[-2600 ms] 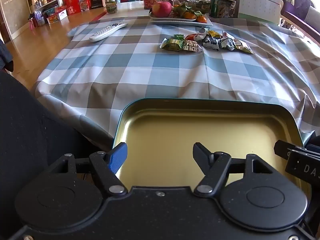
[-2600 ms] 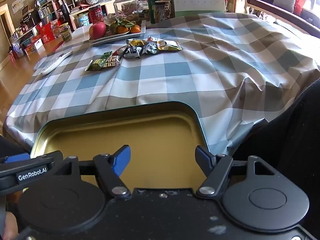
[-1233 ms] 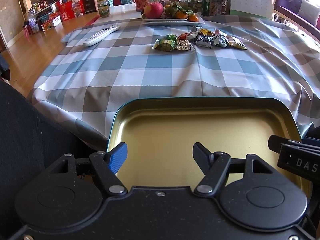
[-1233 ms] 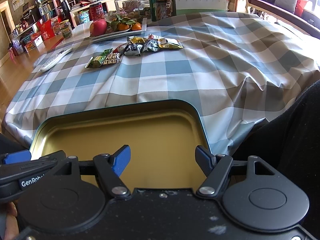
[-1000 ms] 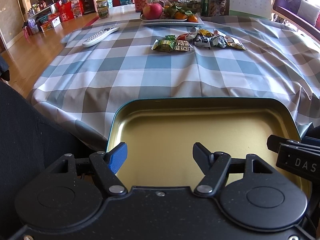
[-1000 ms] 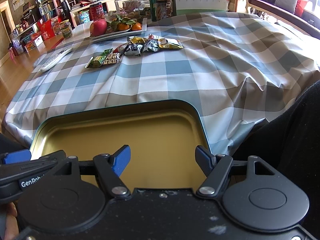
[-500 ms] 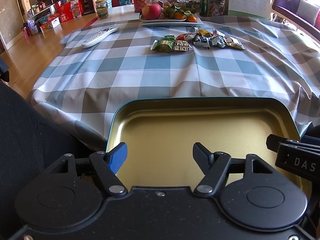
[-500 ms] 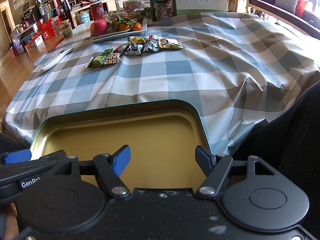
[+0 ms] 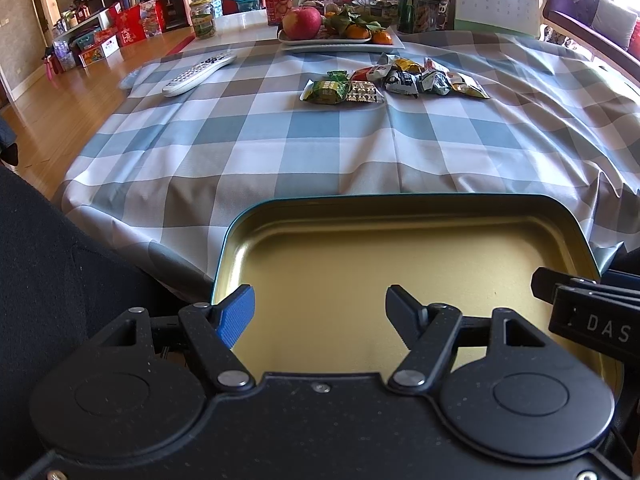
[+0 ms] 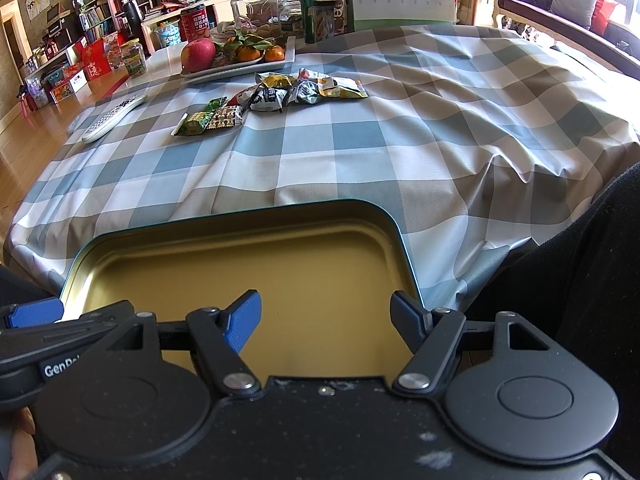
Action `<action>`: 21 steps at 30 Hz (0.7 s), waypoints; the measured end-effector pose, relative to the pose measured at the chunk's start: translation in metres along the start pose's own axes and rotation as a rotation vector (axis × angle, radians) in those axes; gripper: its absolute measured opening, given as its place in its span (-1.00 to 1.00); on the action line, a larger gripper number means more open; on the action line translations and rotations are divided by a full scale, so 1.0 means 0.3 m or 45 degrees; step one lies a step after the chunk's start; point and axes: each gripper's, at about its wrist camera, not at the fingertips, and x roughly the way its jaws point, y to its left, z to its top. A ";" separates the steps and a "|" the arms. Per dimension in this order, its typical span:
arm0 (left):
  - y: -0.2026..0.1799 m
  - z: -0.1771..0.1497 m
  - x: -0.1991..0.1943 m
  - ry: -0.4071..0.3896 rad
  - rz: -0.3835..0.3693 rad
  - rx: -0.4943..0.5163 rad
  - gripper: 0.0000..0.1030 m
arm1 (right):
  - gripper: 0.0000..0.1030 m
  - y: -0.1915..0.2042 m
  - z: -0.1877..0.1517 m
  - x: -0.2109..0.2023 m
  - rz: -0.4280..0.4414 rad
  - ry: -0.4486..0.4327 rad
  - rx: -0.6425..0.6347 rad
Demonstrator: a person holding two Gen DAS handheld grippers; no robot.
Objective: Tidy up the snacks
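The left claw (image 9: 320, 306) and the right claw (image 10: 326, 312) are both spread wide and hold nothing, above the gold inside of a shallow tin tray (image 9: 400, 216) at the near tabletop edge. The snack packets (image 9: 394, 80) lie well apart on the checkered tablecloth (image 9: 280, 152), near the fruit plate (image 9: 340, 42).

Glossy gold metal tin (image 9: 400, 256), checked cloth (image 9: 320, 152)

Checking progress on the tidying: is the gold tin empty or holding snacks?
Empty: the tin shows bare gold floor; snack packets lie on the tablecloth.
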 end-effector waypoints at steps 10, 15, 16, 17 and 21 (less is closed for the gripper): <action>-0.008 0.001 0.001 0.013 -0.006 0.014 0.42 | 0.44 0.001 0.000 0.001 -0.001 0.000 -0.001; -0.007 -0.001 0.007 0.021 -0.004 0.020 0.42 | 0.44 0.003 -0.005 -0.002 -0.002 0.002 -0.001; -0.007 -0.001 0.008 0.023 -0.003 0.021 0.42 | 0.44 0.002 -0.005 -0.001 -0.002 0.002 0.000; -0.007 -0.002 0.008 0.025 -0.002 0.023 0.42 | 0.44 0.010 -0.005 -0.001 -0.002 0.005 -0.003; -0.010 -0.003 0.005 0.021 -0.004 0.028 0.43 | 0.44 0.011 -0.006 0.001 -0.002 0.006 -0.003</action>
